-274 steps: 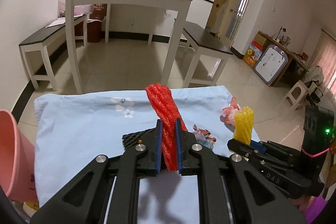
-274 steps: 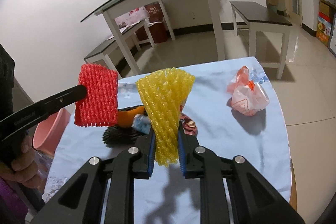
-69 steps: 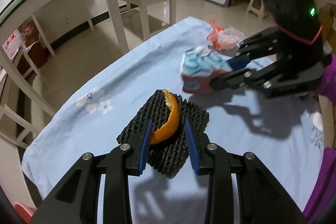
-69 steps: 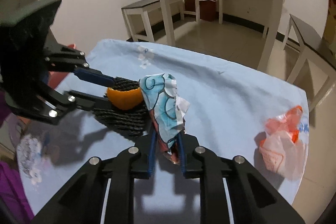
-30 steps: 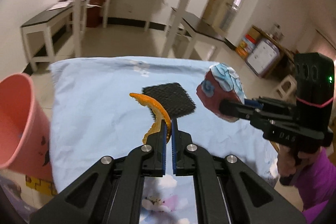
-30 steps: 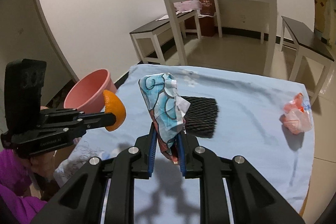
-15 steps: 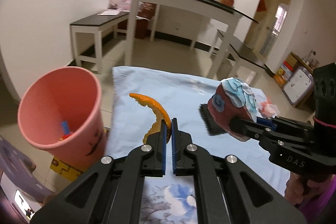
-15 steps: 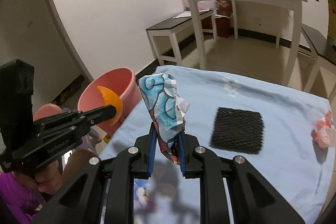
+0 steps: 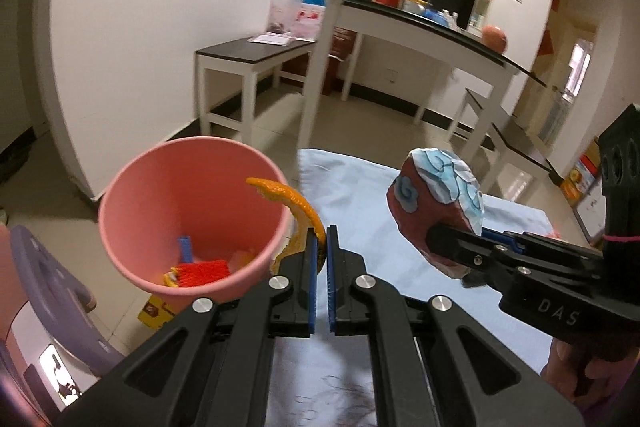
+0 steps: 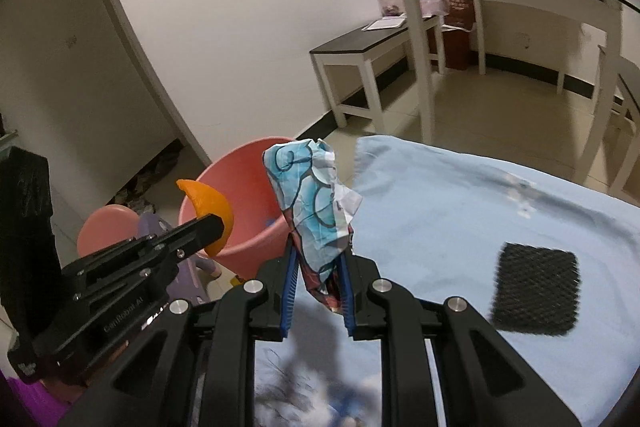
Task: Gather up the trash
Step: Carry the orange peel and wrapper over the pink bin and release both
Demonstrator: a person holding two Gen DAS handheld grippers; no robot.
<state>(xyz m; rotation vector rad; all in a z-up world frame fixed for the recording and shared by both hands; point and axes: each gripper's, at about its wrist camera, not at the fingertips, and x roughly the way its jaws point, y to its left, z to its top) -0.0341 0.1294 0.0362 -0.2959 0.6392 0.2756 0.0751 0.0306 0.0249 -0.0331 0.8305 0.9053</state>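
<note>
The left gripper (image 9: 320, 239) was clamped on an orange peel (image 9: 298, 211), its blue pads nearly together with only the peel's thickness between them; the peel curled up and away toward 11 o'clock, its tip over the rim of the pink bin (image 9: 192, 219). The right gripper (image 10: 318, 267) was closed on a crumpled wrapper (image 10: 316, 203), blue-patterned above and red below, which stood up from the pads toward 12 o'clock.

Half a second before, the bin had sat farther off at 9 o'clock of the left jaws and the peel hung over the blue cloth; now the bin was larger and close, and the peel overlapped its near rim. In the right view the bin (image 10: 240, 211) had also come closer, lying directly behind the wrapper instead of well off at 10 o'clock.

Only the left view looked into the bin, where red mesh (image 9: 204, 273) and a blue scrap (image 9: 185, 247) lay on the bottom. Only the right view showed the black mesh (image 10: 536, 291) left on the cloth (image 10: 460, 211) at 3 o'clock, well apart from the jaws. The right view showed the left gripper (image 10: 218, 227) at 9 o'clock, with the peel (image 10: 208, 211) before the bin's rim. The left view showed the right gripper (image 9: 440, 239) and wrapper (image 9: 436, 203) at 3 o'clock, above the cloth (image 9: 360, 195).
</note>
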